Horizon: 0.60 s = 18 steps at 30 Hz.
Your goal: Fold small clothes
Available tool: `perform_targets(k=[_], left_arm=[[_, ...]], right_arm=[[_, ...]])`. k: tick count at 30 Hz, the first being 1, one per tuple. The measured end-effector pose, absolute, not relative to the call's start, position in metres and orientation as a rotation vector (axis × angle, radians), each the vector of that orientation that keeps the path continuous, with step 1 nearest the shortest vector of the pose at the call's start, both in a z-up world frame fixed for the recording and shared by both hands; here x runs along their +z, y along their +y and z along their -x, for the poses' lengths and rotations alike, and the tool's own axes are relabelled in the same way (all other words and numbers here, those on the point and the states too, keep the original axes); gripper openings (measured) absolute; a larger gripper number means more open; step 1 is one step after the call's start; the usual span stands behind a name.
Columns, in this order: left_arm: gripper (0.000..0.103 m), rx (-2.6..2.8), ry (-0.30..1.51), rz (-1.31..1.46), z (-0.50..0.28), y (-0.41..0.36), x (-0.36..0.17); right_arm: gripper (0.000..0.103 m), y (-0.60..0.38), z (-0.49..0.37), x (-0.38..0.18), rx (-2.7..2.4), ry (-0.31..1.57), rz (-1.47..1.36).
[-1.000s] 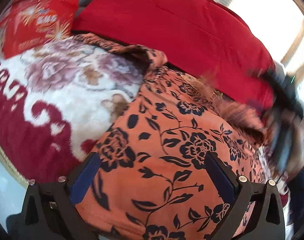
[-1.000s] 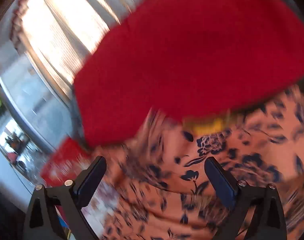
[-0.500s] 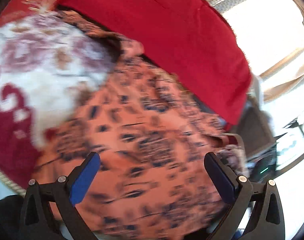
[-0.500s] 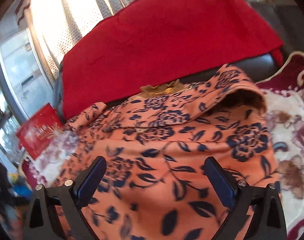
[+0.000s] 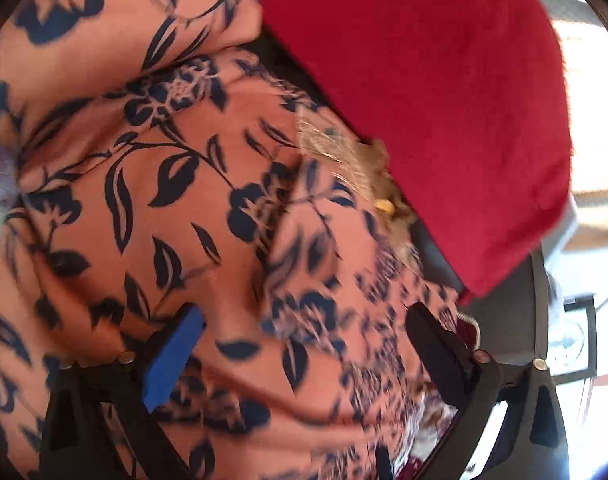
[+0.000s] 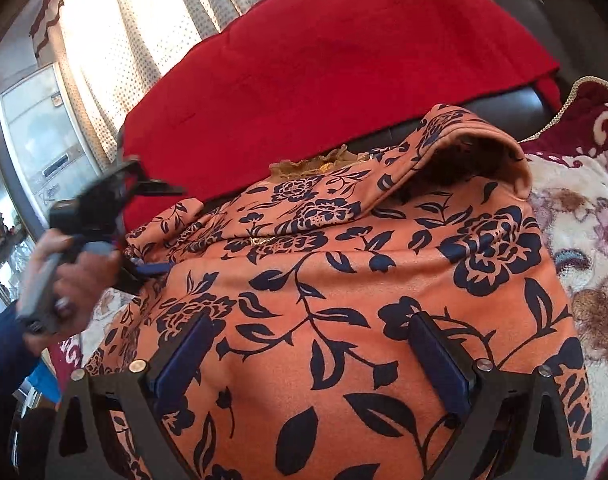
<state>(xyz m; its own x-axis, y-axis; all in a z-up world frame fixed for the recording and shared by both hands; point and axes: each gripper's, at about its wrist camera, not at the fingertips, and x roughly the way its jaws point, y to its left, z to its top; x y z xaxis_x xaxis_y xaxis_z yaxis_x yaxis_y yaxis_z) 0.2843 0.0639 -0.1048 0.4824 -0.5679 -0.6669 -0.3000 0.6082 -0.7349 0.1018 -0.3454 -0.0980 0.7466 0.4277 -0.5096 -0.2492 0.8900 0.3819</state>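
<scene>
Orange garment [image 6: 343,280] with navy floral print, lying rumpled on a floral blanket [image 6: 583,240], one edge folded over beside a red cloth [image 6: 323,80]. I see my right hand-held gripper [image 6: 311,360] with jaws apart above the fabric; my left hand-held gripper [image 5: 304,344] likewise apart, gripping nothing. No containers visible.

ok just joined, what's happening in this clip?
A person with a handheld gripper in each hand is folding an orange garment with a navy floral print on a plush floral blanket, in front of a red cloth. The left gripper and right gripper are both open over the fabric, gripping nothing. One edge is already turned over near the gold-trimmed neckline. The person's left hand shows in the right wrist view.
</scene>
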Motion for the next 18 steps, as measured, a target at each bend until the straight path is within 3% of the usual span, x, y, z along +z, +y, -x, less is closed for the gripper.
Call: perform_targets(k=[2,3,4,8,12,13,15,18], left_arm=[[0.089,-0.198,1.062,0.936,-0.283,0.061,-0.099],[0.072,-0.218,1.053,0.927,-0.283,0.058,-0.096],[0.062,-0.241,1.056,0.919,-0.282,0.055,-0.092],[0.068,-0.213,1.058,0.884,-0.285,0.049,-0.092],[0.067,-0.209,1.085,0.848,-0.287,0.048,-0.102],[0.043,-0.204,1.087,0.83,-0.287,0.046,-0.099],[0.008,-0.175,1.094,0.744,-0.3,0.039,-0.096],[0.008,-0.156,0.952,0.665,-0.295,0.044,-0.058]], right_arm=[[0.1,-0.346,-0.102,-0.098,0.385,0.626,-0.313],[0.1,-0.347,-0.102,-0.098,0.389,0.626,-0.32],[0.1,-0.347,-0.103,-0.098,0.391,0.627,-0.323],[0.1,-0.345,-0.103,-0.099,0.39,0.628,-0.326],[0.1,-0.344,-0.103,-0.099,0.388,0.628,-0.328],[0.1,-0.344,-0.103,-0.099,0.389,0.627,-0.328],[0.1,-0.345,-0.103,-0.098,0.389,0.627,-0.328],[0.1,-0.345,-0.103,-0.099,0.389,0.627,-0.328]])
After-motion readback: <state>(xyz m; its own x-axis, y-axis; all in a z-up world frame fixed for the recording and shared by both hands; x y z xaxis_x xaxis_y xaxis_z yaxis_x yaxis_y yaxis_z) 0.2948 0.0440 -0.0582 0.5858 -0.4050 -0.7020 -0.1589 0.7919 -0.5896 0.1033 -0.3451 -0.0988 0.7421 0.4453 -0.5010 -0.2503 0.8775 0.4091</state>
